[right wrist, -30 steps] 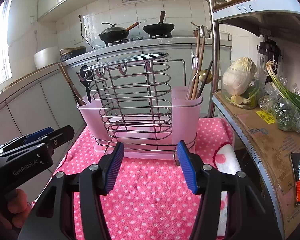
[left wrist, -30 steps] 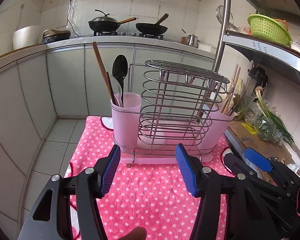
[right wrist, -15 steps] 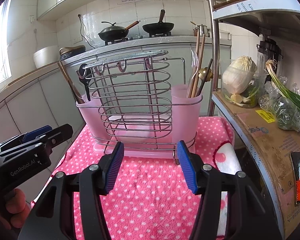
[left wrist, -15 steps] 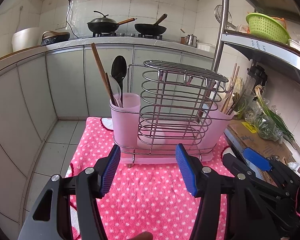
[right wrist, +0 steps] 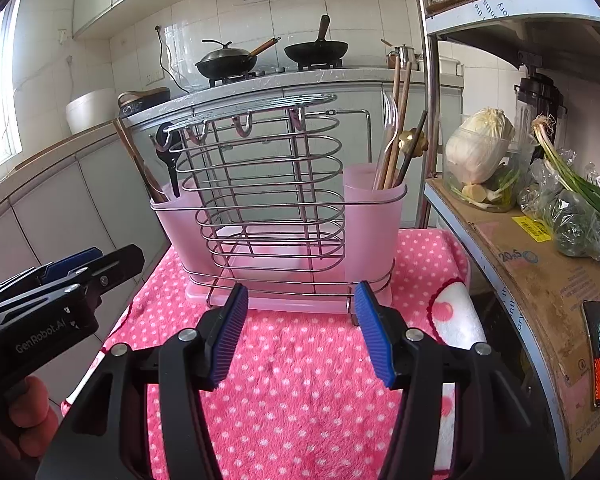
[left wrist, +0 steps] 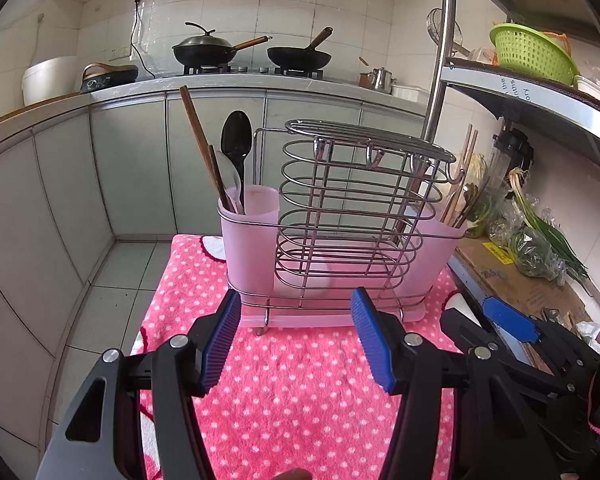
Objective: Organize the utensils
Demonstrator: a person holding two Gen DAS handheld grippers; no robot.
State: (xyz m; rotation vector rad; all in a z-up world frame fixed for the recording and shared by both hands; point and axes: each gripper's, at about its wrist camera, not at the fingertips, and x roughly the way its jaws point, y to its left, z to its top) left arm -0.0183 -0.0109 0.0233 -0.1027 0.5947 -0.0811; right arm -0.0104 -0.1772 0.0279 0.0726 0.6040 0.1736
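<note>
A wire utensil rack (left wrist: 352, 216) with pink plastic cups stands on a pink polka-dot towel (left wrist: 292, 384). Its left cup (left wrist: 252, 236) holds a black spoon (left wrist: 236, 136), a clear spoon and wooden chopsticks (left wrist: 198, 136). Its right cup (right wrist: 374, 216) holds chopsticks, a clear fork (right wrist: 389, 120) and a gold-topped utensil (right wrist: 412, 142). My left gripper (left wrist: 296, 312) is open and empty, just in front of the rack. My right gripper (right wrist: 300, 312) is open and empty, also in front of the rack. Each gripper shows in the other's view, the right (left wrist: 512, 324) and the left (right wrist: 72, 276).
A shelf unit at the right holds a cabbage in a jar (right wrist: 480, 152), bagged greens (right wrist: 572, 216) and a green basket (left wrist: 532, 52). Its steel post (left wrist: 440, 64) stands beside the rack. Two pans (left wrist: 208, 50) sit on the stove behind. The tiled floor drops away at the left.
Both grippers have drawn back and lifted slightly from the rack. Both stay open and empty. The rack and utensils have not moved.
</note>
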